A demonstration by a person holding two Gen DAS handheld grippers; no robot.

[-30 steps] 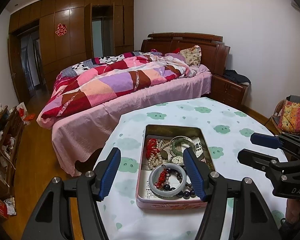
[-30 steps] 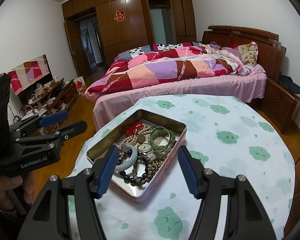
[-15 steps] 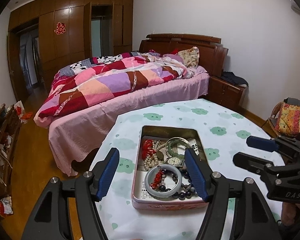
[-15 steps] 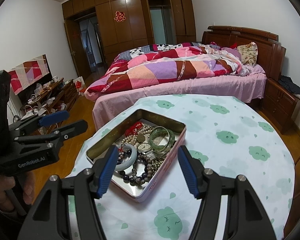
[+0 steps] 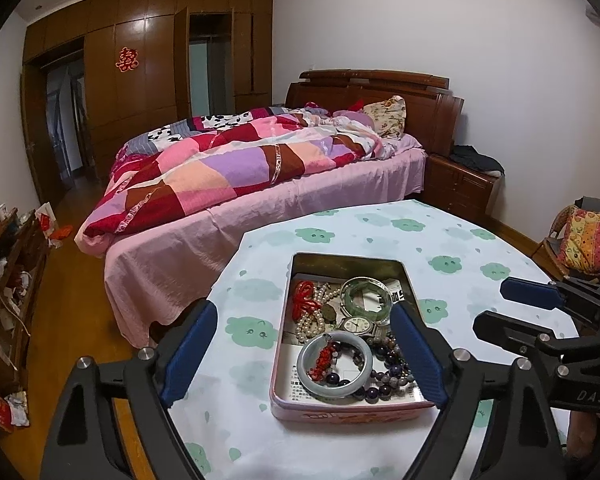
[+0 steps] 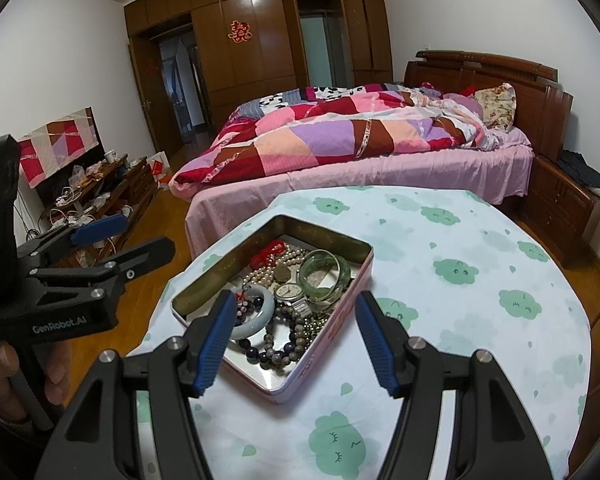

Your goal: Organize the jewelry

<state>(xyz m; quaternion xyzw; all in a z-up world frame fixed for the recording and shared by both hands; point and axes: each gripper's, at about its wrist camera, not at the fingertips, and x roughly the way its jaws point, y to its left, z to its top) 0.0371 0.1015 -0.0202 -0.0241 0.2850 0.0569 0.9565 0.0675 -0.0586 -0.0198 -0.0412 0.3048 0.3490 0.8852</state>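
Note:
A pink tin (image 5: 348, 258) (image 6: 204, 280) stands open on the cloud-print tablecloth (image 5: 480, 240), full of jewelry. In it lie a pale grey bangle (image 5: 336, 391) (image 6: 256, 326), a green bangle (image 5: 364, 280) (image 6: 312, 280), a watch (image 5: 356, 324) (image 6: 288, 290), pearls (image 5: 312, 324), a red bead piece (image 5: 304, 300) and dark bead bracelets (image 5: 388, 380). My left gripper (image 5: 303, 310) (image 6: 146, 232) hovers before the tin's near end, its jaws opening with nothing pressed between them. At the tin's right corner my right gripper (image 6: 296, 296) (image 5: 492, 304) stands open and holds nothing.
Behind the round table is a bed (image 5: 260, 200) with a patchwork quilt, and a wooden nightstand (image 6: 560, 200) beside it. A cluttered low cabinet (image 6: 100, 196) lines the left wall. A chair with a colourful cushion (image 5: 588, 240) stands at the right. A hand (image 6: 56, 372) grips the left tool.
The left gripper's jaws have spread wider. The right gripper and the tin look unmoved.

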